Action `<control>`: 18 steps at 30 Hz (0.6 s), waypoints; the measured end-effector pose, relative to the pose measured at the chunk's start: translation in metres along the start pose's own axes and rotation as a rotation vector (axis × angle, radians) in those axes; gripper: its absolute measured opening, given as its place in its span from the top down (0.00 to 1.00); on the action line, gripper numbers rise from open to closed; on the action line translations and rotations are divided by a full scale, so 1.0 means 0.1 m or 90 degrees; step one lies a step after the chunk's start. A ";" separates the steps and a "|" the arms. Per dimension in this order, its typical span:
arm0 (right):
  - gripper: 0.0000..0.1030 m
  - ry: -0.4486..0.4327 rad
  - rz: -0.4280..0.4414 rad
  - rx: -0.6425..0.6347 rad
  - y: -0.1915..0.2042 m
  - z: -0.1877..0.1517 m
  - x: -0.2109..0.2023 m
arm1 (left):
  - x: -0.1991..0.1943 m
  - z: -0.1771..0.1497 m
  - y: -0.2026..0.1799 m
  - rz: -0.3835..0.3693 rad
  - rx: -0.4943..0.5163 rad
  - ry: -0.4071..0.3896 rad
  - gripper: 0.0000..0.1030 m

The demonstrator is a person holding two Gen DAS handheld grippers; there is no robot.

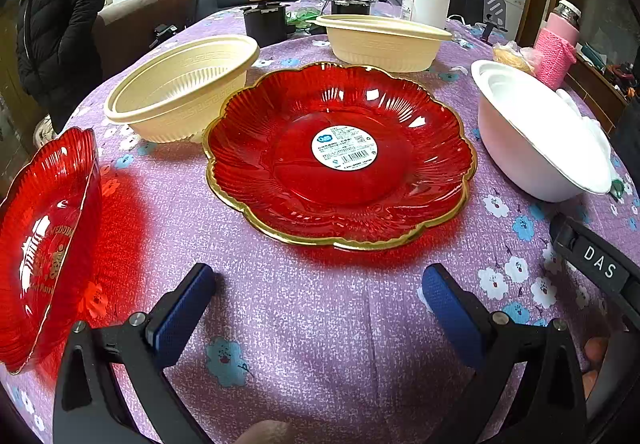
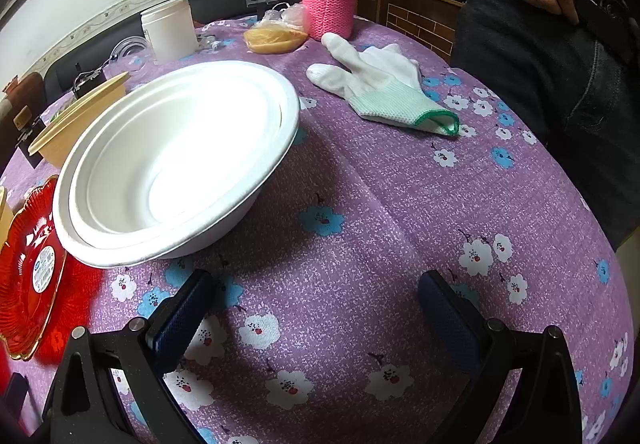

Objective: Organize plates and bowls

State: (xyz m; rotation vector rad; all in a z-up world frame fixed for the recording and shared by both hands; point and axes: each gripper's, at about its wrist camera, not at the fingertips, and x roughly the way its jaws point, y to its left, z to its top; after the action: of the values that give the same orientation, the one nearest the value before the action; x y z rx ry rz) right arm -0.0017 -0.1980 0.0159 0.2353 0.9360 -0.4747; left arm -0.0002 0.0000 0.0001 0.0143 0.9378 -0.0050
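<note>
Here: left tool (image 1: 318,290) agape, empty, red plate (image 1: 340,154) just ahead on bench (image 1: 320,324). Right tool (image 2: 316,296) agape, empty; white bowls (image 2: 176,160) ahead-left. Second red plate (image 1: 44,244) cut off at left.

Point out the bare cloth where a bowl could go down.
Free: cloth between the left gripper and red plate; also between the white bowls and glove. Crowded: far side, around the cream bowls.

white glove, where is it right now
In the right wrist view the white glove lies flat on the purple tablecloth, right of the white bowls and just in front of the pink knitted bottle.
</note>
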 end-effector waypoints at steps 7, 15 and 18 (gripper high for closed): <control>0.01 0.002 0.002 0.001 -0.02 0.01 0.00 | -0.03 -0.02 -0.02 0.009 -0.010 0.013 0.00; 0.01 0.001 0.002 0.001 -0.02 0.01 0.00 | -0.09 -0.10 -0.01 -0.001 0.006 0.025 0.00; 0.01 0.001 0.001 0.000 -0.01 0.01 0.00 | -0.10 -0.10 -0.02 -0.017 0.026 0.043 0.00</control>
State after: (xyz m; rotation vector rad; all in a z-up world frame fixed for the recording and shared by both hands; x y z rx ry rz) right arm -0.0016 -0.1990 0.0169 0.2368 0.9377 -0.4737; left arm -0.0139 -0.0015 0.0019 0.0397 1.0049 -0.0494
